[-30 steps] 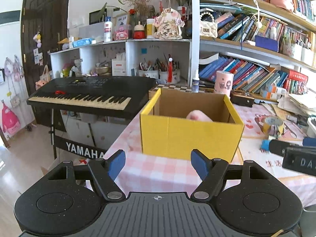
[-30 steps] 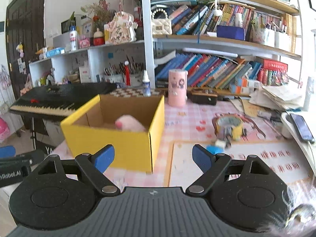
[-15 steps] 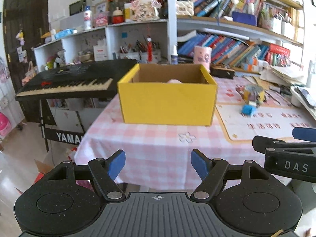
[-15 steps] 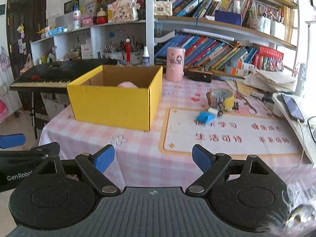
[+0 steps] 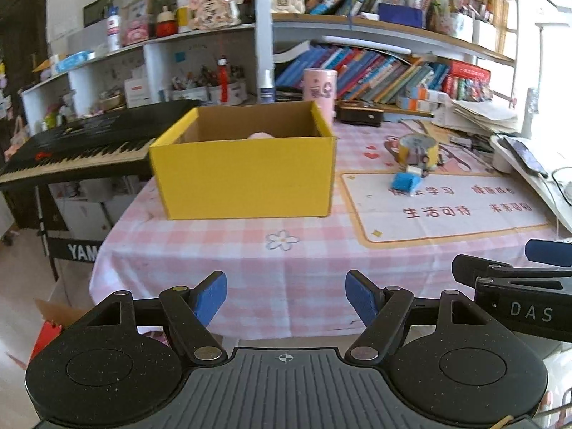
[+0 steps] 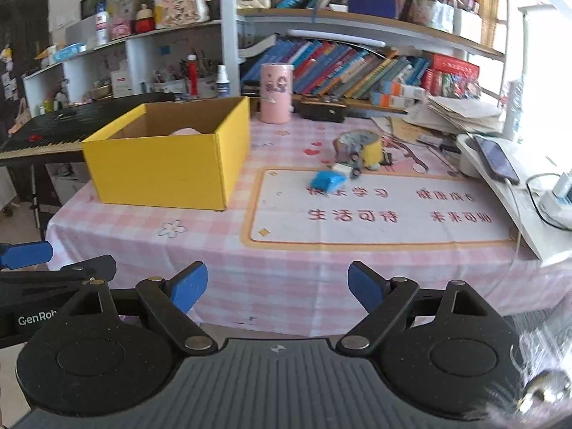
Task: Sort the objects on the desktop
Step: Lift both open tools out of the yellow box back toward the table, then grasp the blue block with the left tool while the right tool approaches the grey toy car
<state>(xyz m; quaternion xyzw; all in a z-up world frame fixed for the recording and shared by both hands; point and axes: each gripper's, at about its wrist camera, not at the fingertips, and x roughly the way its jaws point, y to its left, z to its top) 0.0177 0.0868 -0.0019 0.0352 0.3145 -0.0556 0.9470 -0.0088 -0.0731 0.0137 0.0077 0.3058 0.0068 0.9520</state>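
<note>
A yellow cardboard box (image 5: pixel 246 175) stands on the pink checked tablecloth (image 5: pixel 286 271), also in the right wrist view (image 6: pixel 168 171). A pink object (image 5: pixel 261 136) lies inside it. A small blue object (image 5: pixel 404 181) (image 6: pixel 327 180) lies on the white mat by a yellow tape roll (image 5: pixel 418 148) (image 6: pixel 361 146). My left gripper (image 5: pixel 286 295) is open and empty, held back off the table's front edge. My right gripper (image 6: pixel 277 286) is open and empty, also off the front edge, to the right of the left one.
A pink cylinder tin (image 6: pixel 276 93) and a black case (image 6: pixel 323 111) stand behind the box. Papers, a phone (image 6: pixel 495 157) and cables fill the right side. A black keyboard (image 5: pixel 82 143) stands left of the table. Bookshelves rise behind.
Both grippers have pulled back from the box to beyond the table's front edge. The box and desk objects look smaller and farther. Both stay open.
</note>
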